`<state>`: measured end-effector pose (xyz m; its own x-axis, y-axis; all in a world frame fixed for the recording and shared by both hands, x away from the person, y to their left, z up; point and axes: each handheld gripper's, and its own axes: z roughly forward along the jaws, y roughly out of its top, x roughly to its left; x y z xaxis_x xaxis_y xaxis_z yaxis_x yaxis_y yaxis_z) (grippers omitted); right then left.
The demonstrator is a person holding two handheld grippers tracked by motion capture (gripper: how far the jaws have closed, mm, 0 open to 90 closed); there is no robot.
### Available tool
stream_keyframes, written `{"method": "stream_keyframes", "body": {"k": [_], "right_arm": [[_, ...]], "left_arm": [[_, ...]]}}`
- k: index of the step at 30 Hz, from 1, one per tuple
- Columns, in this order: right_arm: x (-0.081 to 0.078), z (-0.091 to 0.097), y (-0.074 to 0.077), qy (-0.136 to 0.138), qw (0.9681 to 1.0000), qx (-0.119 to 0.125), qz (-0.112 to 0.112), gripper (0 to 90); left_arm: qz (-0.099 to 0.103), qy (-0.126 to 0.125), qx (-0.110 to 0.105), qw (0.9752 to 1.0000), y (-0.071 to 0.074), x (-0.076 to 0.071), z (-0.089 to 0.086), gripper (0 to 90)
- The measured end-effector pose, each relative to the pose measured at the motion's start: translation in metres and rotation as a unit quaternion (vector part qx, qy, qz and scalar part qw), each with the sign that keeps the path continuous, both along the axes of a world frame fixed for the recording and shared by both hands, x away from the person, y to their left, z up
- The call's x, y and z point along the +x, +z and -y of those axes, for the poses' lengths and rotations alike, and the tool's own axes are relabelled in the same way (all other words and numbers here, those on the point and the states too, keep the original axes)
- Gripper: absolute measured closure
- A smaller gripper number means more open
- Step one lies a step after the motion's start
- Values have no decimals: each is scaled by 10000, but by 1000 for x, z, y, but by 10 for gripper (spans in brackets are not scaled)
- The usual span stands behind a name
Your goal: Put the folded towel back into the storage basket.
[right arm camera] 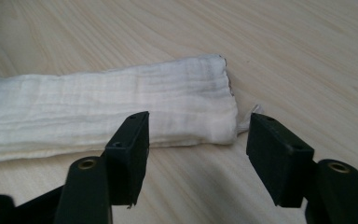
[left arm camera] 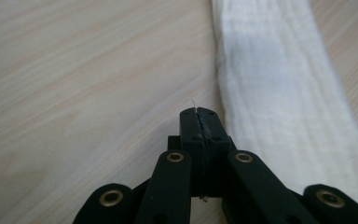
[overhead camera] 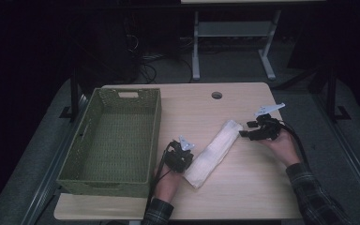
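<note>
A folded white cloth (overhead camera: 214, 152) lies diagonally in the middle of the wooden table (overhead camera: 243, 187), rolled into a long flat strip. My left gripper (overhead camera: 188, 161) rests at the strip's near end, on its left side. In the left gripper view its jaws (left arm camera: 199, 114) are pressed together on the bare wood just left of the cloth (left arm camera: 279, 70), with only a stray thread at the tips. My right gripper (overhead camera: 243, 134) hovers at the strip's far end. In the right gripper view it stands open (right arm camera: 198, 135), the cloth's end (right arm camera: 121, 102) just beyond the pads, untouched.
An empty green woven basket (overhead camera: 154, 136) stands along the table's left side, close to my left hand. A round cable hole (overhead camera: 216, 95) sits near the far edge. Beyond the table stands a white desk frame (overhead camera: 234, 33) on a dark floor.
</note>
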<state>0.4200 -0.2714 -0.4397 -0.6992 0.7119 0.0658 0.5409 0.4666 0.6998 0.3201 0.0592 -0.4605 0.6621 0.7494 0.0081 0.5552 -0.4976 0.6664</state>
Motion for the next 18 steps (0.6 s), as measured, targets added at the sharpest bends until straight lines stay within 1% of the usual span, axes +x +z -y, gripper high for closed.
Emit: {"method": "stream_keyframes", "body": {"k": [2,4,6,7,9,10,12,14,16,17,18], "right_arm": [[0,1,1,23,10000,15,47,369],[0,1,1,26,10000,48,72,357],[1,0,0,0,10000,15,35,340],[1,0,-1,2,10000,-11,46,328],[1,0,-2,-26,10000,-33,81,296],[1,0,-2,-53,9999,-4,94,285],[1,0,-3,-43,9999,-23,122,275],[2,1,-5,-75,9999,-26,81,272],[2,1,-6,-101,9999,-10,77,271],[2,2,-7,-77,9999,-14,94,271],[2,2,-7,-78,9999,-26,73,271]], "left_arm": [[-86,-85,55,9999,-1,-1,1,895],[-114,-165,65,9998,-2,-3,1,895],[-128,-255,14,9996,-2,-7,2,895],[-134,-287,-54,9995,-3,-9,2,894],[-158,-384,-113,9991,-3,-14,3,895],[-151,-409,-132,9990,-3,-16,3,894],[-198,-498,-204,9984,-4,-22,5,894],[-226,-605,-240,9976,-3,-29,8,894],[-259,-663,-327,9969,-3,-35,10,894],[-237,-752,-328,9964,-2,-38,12,894],[-249,-786,-361,9959,-2,-41,14,894]]}}
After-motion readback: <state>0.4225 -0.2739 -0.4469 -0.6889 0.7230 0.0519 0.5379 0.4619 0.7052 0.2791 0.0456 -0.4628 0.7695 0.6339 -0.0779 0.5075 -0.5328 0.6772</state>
